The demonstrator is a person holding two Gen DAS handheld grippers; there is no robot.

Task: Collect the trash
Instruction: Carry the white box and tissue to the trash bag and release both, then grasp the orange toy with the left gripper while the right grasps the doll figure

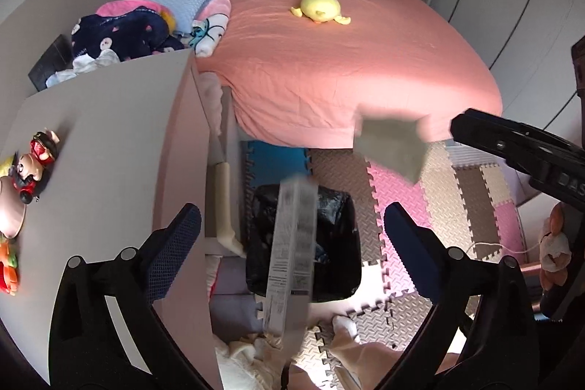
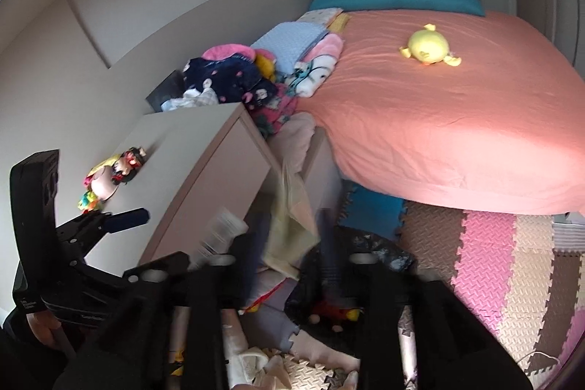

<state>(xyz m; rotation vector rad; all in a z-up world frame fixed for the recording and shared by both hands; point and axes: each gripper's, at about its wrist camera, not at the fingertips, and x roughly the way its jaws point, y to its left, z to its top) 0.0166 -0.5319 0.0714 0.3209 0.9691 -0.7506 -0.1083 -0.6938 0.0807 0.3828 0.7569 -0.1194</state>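
In the left wrist view my left gripper (image 1: 292,225) is open, its blue-padded fingers (image 1: 175,247) wide apart. A long white printed carton (image 1: 292,251) is blurred in mid-air between them, touching neither, above a black-bagged trash bin (image 1: 332,243) on the floor. A grey-green piece (image 1: 391,148) hangs blurred in the air beside the right gripper's black body (image 1: 519,148). In the right wrist view my right gripper (image 2: 289,265) is blurred; a pale yellow-green wrapper (image 2: 289,225) floats between its fingers over the bin (image 2: 380,258). The carton shows blurred here too (image 2: 223,233).
A white cabinet top (image 1: 109,141) at left carries small toys (image 1: 33,163). A pink-sheeted bed (image 1: 347,53) with a yellow plush (image 1: 321,6) and piled clothes (image 1: 139,28) lies behind. Foam puzzle mats (image 1: 457,207) cover the floor. Cloths lie by my foot (image 1: 343,324).
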